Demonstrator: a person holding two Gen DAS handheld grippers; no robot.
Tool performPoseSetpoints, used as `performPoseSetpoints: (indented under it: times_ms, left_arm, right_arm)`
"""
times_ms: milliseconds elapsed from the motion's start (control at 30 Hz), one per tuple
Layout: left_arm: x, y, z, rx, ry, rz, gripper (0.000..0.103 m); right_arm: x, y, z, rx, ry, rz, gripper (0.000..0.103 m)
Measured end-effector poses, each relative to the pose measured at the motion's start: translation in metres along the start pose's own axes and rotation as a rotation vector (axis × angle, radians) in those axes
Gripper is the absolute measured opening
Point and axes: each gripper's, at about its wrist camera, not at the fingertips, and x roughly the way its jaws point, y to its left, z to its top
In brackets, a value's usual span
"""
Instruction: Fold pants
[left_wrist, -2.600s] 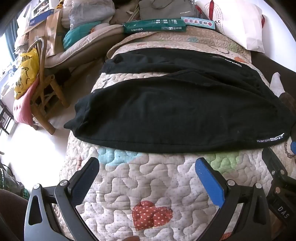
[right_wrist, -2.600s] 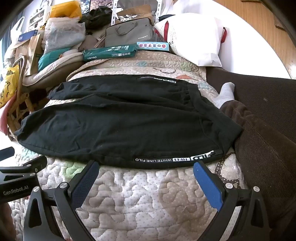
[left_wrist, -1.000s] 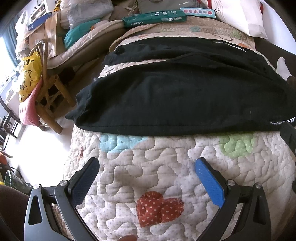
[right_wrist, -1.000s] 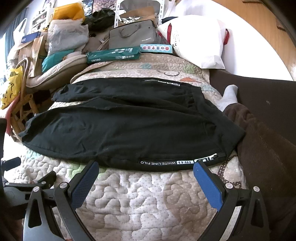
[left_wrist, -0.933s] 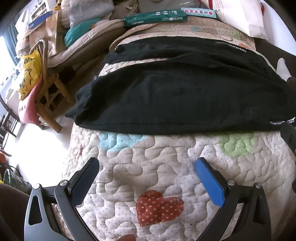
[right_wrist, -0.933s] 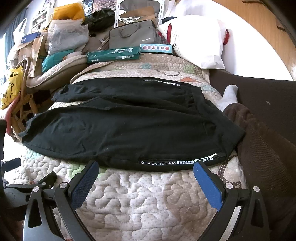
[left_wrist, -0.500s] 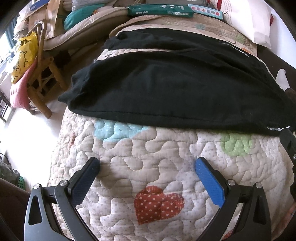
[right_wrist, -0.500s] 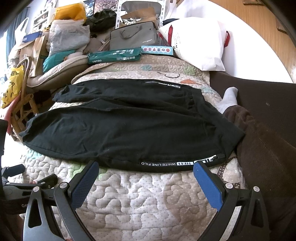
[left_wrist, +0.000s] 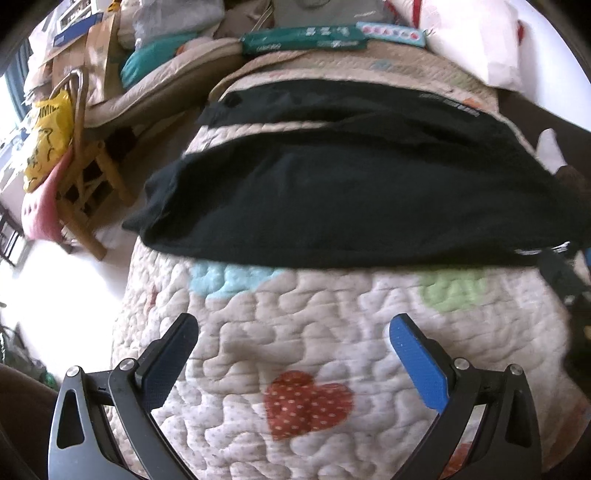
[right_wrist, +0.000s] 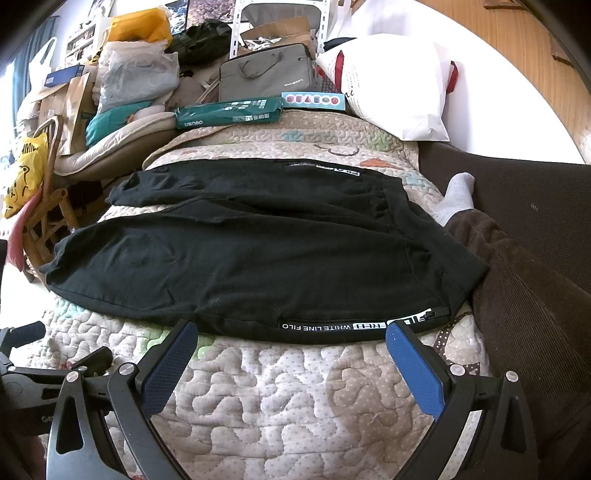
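Two grippers, the left gripper (left_wrist: 293, 343) and the right gripper (right_wrist: 291, 345), are held spread wide with nothing grasped, poised at 6 o'clock of the black pants (right_wrist: 258, 251). These are laid flat across the quilted bed (right_wrist: 295, 387), legs toward 9 o'clock, so the near hem can be reached.

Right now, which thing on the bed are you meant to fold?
Find the quilted bedspread with the wavy stitching. Spread flat across its middle lie the black pants, the only dark garment there, with white lettering along the near side seam.
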Motion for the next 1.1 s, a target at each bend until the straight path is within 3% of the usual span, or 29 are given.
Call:
performPoseSetpoints:
  times_ms: [167,433,733,900,1100]
  left_arm:
    - [-0.021,-0.002,0.009,0.024,-0.072,-0.001,0.103]
    - [-0.042,0.038,0.036,-0.099,-0.14,0.01,0.103]
    - [-0.067,0.068,0.066,-0.15,-0.231,0.031,0.103]
    - [-0.064,0.08,0.089,-0.124,-0.225,0.045,0.103]
    - [-0.048,0.096,0.127,-0.082,-0.204,0.078,0.103]
  right_arm:
    - [0.0,0.0,0.0,0.0,0.003,0.0,0.103]
    - [0.003,0.004,-0.001,-0.009,0.016,0.005,0.103]
    - [0.003,0.01,0.002,-0.038,0.005,0.008,0.103]
    - [-0.003,0.015,0.02,-0.065,-0.019,0.033,0.103]
    - [-0.005,0.002,0.073,-0.089,0.003,0.179,0.103]
